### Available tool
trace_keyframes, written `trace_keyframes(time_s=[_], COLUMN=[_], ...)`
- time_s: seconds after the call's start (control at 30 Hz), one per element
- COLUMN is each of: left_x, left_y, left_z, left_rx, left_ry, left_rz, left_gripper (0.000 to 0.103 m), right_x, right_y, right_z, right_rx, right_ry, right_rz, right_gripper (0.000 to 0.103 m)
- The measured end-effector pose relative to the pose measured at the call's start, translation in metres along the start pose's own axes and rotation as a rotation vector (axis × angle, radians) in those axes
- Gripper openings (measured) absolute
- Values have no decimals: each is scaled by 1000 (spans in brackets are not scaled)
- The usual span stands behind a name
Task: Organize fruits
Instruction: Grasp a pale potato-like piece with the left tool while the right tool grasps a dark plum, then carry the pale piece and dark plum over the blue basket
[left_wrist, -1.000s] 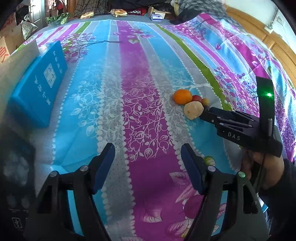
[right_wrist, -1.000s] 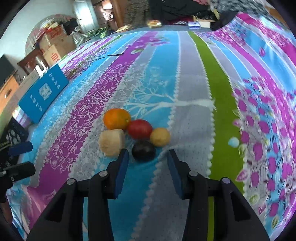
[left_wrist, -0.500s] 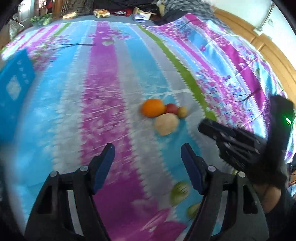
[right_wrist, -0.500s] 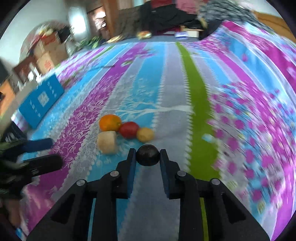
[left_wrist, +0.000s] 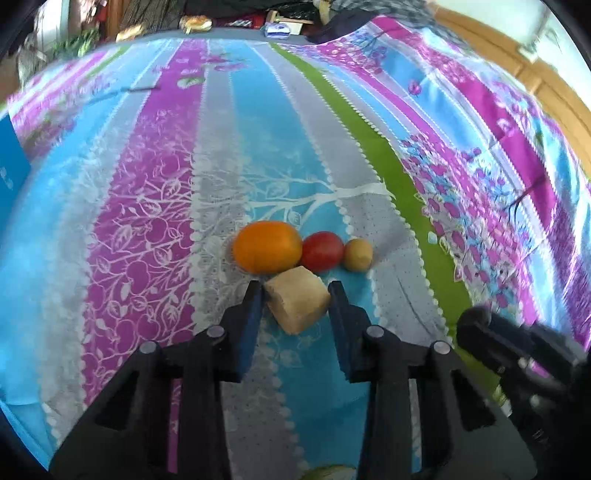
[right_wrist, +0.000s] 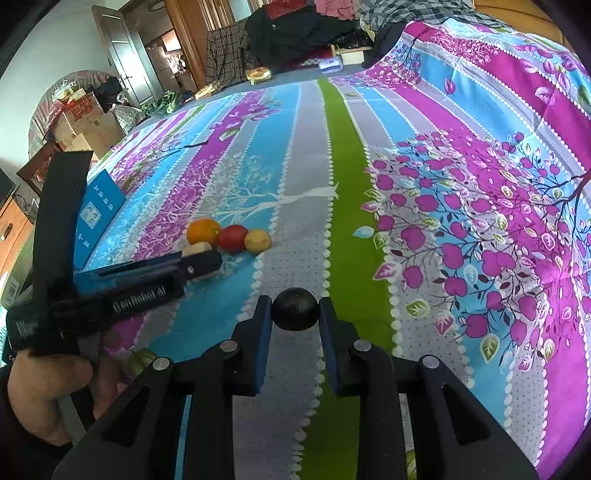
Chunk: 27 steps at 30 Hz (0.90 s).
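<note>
On the striped bedspread lie an orange (left_wrist: 266, 246), a red fruit (left_wrist: 322, 251) and a small yellow fruit (left_wrist: 357, 254) in a row. My left gripper (left_wrist: 295, 291) has its blue pads on both sides of a pale tan blocky fruit (left_wrist: 297, 304) in front of them; the left pad touches it and the right pad is at its edge. My right gripper (right_wrist: 294, 310) is shut on a dark round fruit (right_wrist: 294, 309), held above the bed, back from the group (right_wrist: 229, 238). The left gripper also shows in the right wrist view (right_wrist: 201, 264).
A blue box (right_wrist: 99, 206) lies at the bed's left side. A green fruit (right_wrist: 142, 360) lies near the hand holding the left gripper. Clothes, cartons and a doorway are beyond the far end of the bed. A wooden headboard runs along the right (left_wrist: 517, 70).
My right gripper closed on the dark fruit and lifted it back from the group. My left gripper moved forward to the tan fruit and its fingers narrowed around it.
</note>
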<state>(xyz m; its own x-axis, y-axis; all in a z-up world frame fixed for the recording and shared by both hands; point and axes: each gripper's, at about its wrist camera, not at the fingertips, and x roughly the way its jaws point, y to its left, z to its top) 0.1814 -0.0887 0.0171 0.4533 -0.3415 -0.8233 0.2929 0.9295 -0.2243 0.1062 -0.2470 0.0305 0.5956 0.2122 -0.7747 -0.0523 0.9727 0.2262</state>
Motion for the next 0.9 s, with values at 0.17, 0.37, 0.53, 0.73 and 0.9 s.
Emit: trace_keyframes(time_s=[0.17, 0.37, 0.53, 0.73, 0.9], left_x=[-41, -125, -179, -229, -259], left_y=[-2, 3, 8, 18, 28], left_z=[-7, -16, -27, -39, -47], left_rx=[4, 22, 45, 33, 21], left_ry=[-47, -145, -211, -277, -328], left_rz=[4, 35, 42, 72, 102], left_gripper=[36, 36, 36, 36, 36], right_x=[-17, -53, -93, -129, -153], right_y=[13, 44, 74, 107, 136], right_z=[5, 9, 13, 17, 18], right_rx=[-19, -67, -113, -148, -192], right_ry=[-16, -33, -73, -114, -149], right_rz=[-35, -71, -72, -71, -72], right_gripper=[29, 29, 29, 29, 29])
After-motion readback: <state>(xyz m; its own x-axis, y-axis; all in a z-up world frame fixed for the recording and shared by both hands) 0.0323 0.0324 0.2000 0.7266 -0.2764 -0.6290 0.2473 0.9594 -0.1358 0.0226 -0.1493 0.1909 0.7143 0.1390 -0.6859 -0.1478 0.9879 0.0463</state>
